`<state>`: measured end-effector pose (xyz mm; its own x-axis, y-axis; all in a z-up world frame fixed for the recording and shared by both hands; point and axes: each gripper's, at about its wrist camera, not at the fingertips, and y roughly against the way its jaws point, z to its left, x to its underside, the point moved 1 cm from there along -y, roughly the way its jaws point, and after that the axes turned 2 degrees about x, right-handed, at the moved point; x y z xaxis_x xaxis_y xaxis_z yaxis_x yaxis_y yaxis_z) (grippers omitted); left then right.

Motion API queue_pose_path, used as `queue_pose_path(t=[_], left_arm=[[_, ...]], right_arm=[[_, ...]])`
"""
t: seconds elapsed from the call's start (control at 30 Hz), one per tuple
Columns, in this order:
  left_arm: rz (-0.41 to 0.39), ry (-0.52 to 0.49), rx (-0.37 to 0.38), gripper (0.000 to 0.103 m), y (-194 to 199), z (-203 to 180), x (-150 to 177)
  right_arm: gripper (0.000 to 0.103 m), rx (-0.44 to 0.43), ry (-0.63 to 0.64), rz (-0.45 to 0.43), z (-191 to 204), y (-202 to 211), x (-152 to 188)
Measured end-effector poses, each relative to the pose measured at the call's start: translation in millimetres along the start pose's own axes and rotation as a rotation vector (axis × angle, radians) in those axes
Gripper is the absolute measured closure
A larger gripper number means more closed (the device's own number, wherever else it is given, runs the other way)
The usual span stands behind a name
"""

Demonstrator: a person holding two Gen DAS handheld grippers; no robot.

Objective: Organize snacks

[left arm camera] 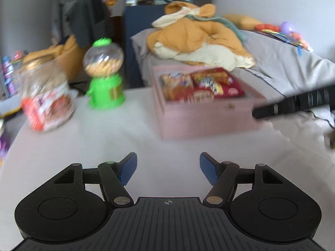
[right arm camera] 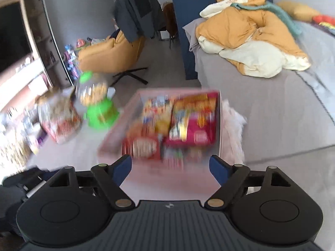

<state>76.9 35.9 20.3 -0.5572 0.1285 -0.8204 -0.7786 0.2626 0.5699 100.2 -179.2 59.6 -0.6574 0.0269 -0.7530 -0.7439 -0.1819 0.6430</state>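
A pink box [left arm camera: 201, 117] full of red and orange snack packets [left arm camera: 199, 85] stands on the white table, ahead and right of my left gripper [left arm camera: 168, 168], which is open and empty above the bare tabletop. In the right wrist view the same box [right arm camera: 117, 133] lies just ahead of my right gripper [right arm camera: 170, 169], which is open and empty above its near edge; the packets [right arm camera: 178, 123] are blurred. A clear jar of snacks with a red label [left arm camera: 46, 96] and a green candy dispenser [left arm camera: 104, 75] stand to the left of the box.
The white table [left arm camera: 104, 142] ends at the far side next to a grey bed [right arm camera: 272, 108] with an orange and cream duvet [left arm camera: 201, 39]. The right gripper's body [left arm camera: 293, 104] reaches in from the right. An orange armchair [right arm camera: 111, 50] and shelves stand beyond.
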Motion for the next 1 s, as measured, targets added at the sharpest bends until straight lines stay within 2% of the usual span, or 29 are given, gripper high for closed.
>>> queue_pose_path(t=[0.13,0.2,0.27,0.3,0.4,0.47,0.57,0.67,1.0], left_arm=[[0.003,0.063,-0.054,0.031,11,-11,32],[0.029,0.068,-0.079,0.031,8,-14,41],[0.021,0.051,-0.113,0.031,10,-18,42],[0.024,0.058,-0.121,0.031,9,-17,42],[0.033,0.059,-0.135,0.031,9,-19,44],[0.036,0.05,-0.156,0.031,9,-24,44],[0.037,0.054,-0.17,0.031,7,-25,43],[0.035,0.064,-0.162,0.031,7,-24,44],[0.037,0.057,-0.167,0.03,7,-23,44]], right_arm=[[0.02,0.009,-0.005,0.049,11,3,56],[0.02,0.014,-0.013,0.073,14,-4,73],[0.019,0.035,-0.01,0.103,15,-14,86],[0.018,0.05,0.02,0.065,18,-11,91],[0.012,0.13,0.075,0.045,22,-10,100],[0.0,0.17,0.039,0.04,16,-10,105],[0.0,0.172,-0.005,0.035,10,-10,105],[0.0,0.199,0.0,-0.033,14,-10,115],[0.0,0.199,-0.005,-0.043,15,-9,115]])
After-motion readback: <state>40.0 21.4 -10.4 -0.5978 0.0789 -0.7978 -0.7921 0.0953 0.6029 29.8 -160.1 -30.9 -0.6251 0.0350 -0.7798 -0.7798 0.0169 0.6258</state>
